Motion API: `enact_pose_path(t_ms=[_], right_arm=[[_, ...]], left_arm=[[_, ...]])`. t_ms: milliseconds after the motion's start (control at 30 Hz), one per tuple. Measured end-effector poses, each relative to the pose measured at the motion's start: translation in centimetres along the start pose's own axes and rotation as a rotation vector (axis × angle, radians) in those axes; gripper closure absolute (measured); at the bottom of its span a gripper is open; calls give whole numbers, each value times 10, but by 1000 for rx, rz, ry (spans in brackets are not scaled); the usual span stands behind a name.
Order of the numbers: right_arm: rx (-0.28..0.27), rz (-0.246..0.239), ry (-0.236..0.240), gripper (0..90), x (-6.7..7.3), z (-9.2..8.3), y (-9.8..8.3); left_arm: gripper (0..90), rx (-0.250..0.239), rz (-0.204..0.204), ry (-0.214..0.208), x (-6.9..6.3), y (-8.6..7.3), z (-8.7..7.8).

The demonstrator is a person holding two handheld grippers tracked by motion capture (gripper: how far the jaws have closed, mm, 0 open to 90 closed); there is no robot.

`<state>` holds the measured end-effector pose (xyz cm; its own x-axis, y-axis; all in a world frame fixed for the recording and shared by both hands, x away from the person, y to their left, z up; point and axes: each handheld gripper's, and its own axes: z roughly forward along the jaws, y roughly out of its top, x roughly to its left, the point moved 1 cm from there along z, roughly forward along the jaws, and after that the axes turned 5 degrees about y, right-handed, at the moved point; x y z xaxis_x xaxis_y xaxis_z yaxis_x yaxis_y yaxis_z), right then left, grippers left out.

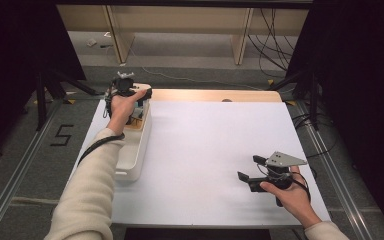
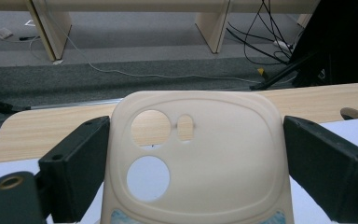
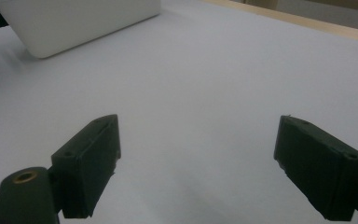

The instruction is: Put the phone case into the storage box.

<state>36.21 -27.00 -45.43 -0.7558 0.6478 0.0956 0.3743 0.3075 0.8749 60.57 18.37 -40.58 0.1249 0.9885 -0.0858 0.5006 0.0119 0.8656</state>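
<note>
Left gripper (image 2: 193, 163) clamps a beige phone case (image 2: 196, 158) upright between its jaws over the bin (image 1: 132, 155); right gripper (image 3: 198, 163) wide open, empty.

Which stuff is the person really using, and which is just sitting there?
In use: beige phone case between the left gripper fingers; white bin under it.
Just there: right gripper, open above bare white table; floor cables; wooden shelf legs.

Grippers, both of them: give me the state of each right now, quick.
Left gripper: jaws set on either side of a beige phone case, but whether they clamp it cannot be told.
Right gripper: open, holding nothing, over the white table.
</note>
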Motion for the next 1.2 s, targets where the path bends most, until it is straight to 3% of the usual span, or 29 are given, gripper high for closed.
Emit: enact_pose_path(t_ms=[1200], right_arm=[[2, 0, 0, 153, 0, 0, 0]], left_arm=[[100, 22, -4, -13, 3, -6, 4]])
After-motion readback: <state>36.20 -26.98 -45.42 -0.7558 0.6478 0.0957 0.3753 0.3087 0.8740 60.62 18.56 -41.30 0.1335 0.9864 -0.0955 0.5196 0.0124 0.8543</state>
